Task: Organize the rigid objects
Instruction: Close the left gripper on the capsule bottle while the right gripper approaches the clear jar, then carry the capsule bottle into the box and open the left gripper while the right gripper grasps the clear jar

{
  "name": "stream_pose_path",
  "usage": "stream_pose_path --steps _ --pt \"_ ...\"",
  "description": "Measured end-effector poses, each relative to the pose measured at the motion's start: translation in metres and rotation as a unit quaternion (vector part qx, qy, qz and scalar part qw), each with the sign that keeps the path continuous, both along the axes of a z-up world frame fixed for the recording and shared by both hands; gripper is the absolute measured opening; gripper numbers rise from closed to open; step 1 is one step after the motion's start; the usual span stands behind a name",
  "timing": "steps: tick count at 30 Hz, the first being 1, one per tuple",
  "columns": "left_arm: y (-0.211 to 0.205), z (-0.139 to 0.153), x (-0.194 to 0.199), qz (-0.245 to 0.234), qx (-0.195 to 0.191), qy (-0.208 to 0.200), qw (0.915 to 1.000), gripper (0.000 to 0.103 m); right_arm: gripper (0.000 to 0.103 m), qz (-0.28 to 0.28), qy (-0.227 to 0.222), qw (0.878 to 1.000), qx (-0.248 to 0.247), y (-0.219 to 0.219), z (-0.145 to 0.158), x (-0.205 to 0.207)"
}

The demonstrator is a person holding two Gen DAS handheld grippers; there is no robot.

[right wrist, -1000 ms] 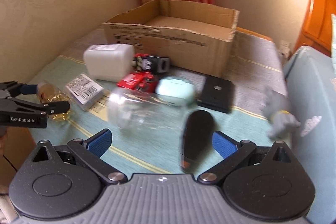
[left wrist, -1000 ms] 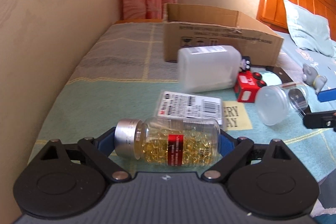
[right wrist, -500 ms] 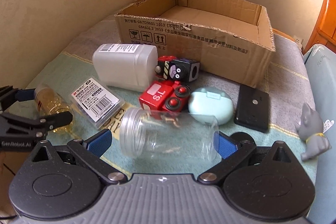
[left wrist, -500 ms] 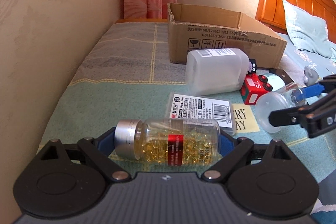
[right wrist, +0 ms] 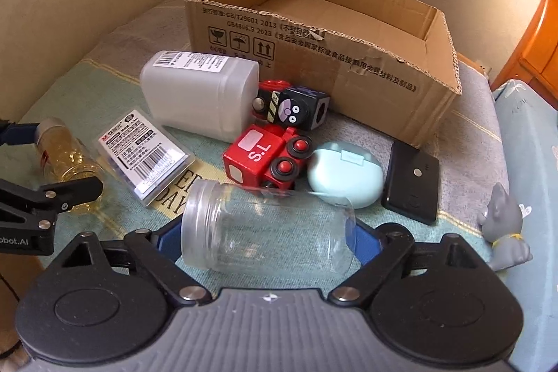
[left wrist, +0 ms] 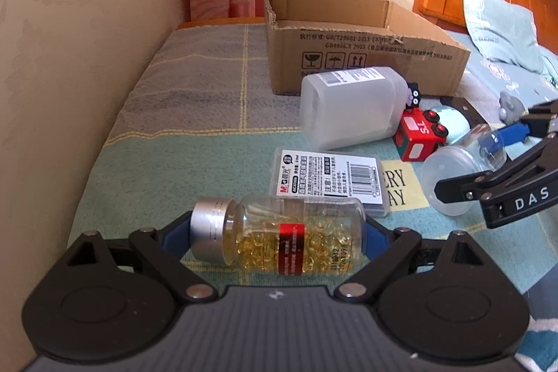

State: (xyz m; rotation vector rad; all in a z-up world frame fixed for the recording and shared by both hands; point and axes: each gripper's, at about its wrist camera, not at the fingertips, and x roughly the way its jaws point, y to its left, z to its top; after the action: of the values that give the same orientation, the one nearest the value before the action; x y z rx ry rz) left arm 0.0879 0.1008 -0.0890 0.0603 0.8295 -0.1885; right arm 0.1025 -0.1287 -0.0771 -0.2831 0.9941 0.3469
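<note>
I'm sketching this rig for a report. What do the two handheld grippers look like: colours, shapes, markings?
Both look alike. The left gripper and right gripper each have a grey ribbed body, two round black discs, black linkage bars with silver pivot pins, and blue pads on the jaws. From the other camera, each shows black arms with white lettering: "DAS" on the right gripper, "obot.AI" on the left. No cables or sleeves are visible.

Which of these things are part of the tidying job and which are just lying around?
In hand now:
- capsule bottle, between the left gripper's jaws
- clear jar, between the right gripper's jaws
- cardboard box, the likely destination

Lying about for now:
- white bottle
- red toy train
- grey cat figure
</note>
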Motion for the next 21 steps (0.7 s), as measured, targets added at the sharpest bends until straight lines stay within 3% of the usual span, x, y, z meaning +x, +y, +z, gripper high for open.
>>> stream_pose_path --steps 10,21 --pt "-0.005 0.032 0.004 -0.031 0.013 -0.001 0.9994 0.093 0.094 0.05 -0.004 0.999 -0.002 -0.009 0.024 -0.003" --pt "-0.035 0.097 0.057 -0.085 0.011 -0.065 0.9942 0.093 0.094 0.067 -0.061 0.996 0.023 -0.031 0.075 0.013"
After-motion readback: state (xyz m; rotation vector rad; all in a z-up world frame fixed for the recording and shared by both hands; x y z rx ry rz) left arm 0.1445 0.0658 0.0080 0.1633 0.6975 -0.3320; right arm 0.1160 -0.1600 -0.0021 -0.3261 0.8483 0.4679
